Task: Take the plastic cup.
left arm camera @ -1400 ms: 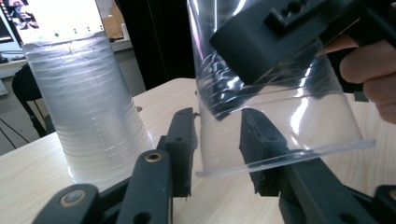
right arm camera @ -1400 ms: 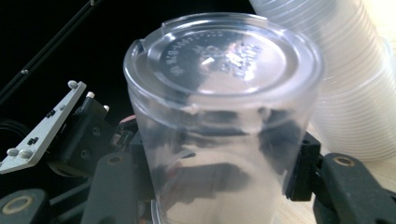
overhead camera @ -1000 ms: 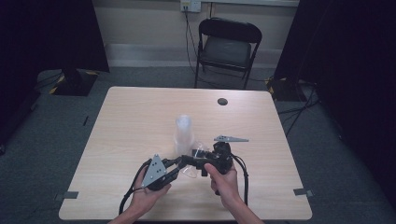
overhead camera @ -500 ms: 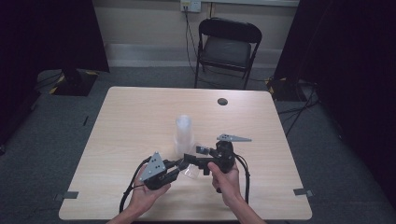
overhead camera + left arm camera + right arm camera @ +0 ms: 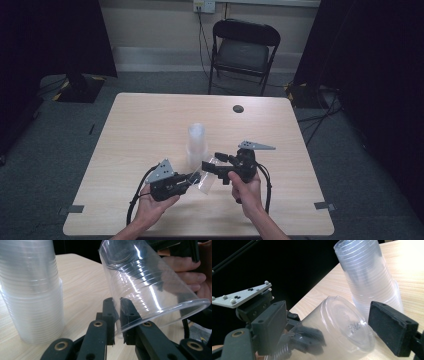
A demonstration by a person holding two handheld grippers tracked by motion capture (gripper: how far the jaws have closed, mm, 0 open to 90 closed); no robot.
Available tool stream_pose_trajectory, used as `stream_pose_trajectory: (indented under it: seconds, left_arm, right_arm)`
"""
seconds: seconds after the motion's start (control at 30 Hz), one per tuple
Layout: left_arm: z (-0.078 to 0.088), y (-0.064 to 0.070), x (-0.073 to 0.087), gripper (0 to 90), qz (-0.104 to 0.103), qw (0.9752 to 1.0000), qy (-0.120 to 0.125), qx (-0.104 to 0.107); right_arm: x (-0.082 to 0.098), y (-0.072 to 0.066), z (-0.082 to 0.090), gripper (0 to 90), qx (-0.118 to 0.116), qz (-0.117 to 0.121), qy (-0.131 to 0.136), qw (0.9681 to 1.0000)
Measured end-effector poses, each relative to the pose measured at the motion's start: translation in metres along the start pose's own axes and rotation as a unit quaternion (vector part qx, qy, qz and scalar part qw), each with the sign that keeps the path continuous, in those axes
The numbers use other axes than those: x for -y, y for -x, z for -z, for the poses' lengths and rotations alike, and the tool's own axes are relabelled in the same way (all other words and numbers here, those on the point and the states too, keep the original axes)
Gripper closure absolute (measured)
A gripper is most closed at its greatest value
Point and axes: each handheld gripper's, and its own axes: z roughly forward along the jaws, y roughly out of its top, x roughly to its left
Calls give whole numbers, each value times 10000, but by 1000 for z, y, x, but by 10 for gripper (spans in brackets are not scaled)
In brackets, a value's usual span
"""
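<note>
Clear plastic cup [image 5: 150, 287] lies tilted over the table [image 5: 150, 120] beside the stack of cups [image 5: 196, 142], base toward the right gripper [image 5: 324, 325], whose jaws have just spread off it. Left gripper [image 5: 117, 315] pinches the cup's rim wall.

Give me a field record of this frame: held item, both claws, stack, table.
held item: clear plastic cup, tilted on its side, off the stack
left claw: shut on the cup's rim wall
right claw: jaws have just been opening; they stand wide on either side of the cup's base, pads not pressing
stack of clear cups: upright, mouth down, just beyond the claws
table: light wood, small dark round object near far edge
</note>
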Motion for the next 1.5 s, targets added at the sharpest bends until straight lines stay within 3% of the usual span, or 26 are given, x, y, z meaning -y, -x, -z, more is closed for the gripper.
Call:
stream_pose_trajectory:
  seconds: [0.23,0.5,0.77,1.0,1.1,1.23,1.4,1.5]
  left_arm:
    - [7,-3,-4,833,269,9994,-207,55]
    - [16,-1,-12,834,281,9989,-384,23]
    - [22,-6,-17,845,436,9968,-669,-28]
    - [28,-11,-22,849,627,9948,-796,76]
    - [30,-13,-24,849,766,9931,-865,187]
    - [30,-16,-24,849,803,9898,-1139,281]
    - [27,-18,-23,850,807,9849,-1487,364]
    - [25,-19,-21,850,772,9810,-1720,451]
  right_arm:
    - [-2,2,4,154,87,77,72,9999]
    - [-5,3,13,156,173,198,160,9995]
    - [-6,2,20,155,223,384,160,9989]
    - [-4,0,28,153,275,600,147,9977]
    - [-2,-1,30,154,258,702,92,9972]
    - [1,-2,30,158,234,857,-71,9960]
    - [4,-7,27,187,228,1258,-296,9914]
    - [5,-11,25,220,193,1555,-456,9866]
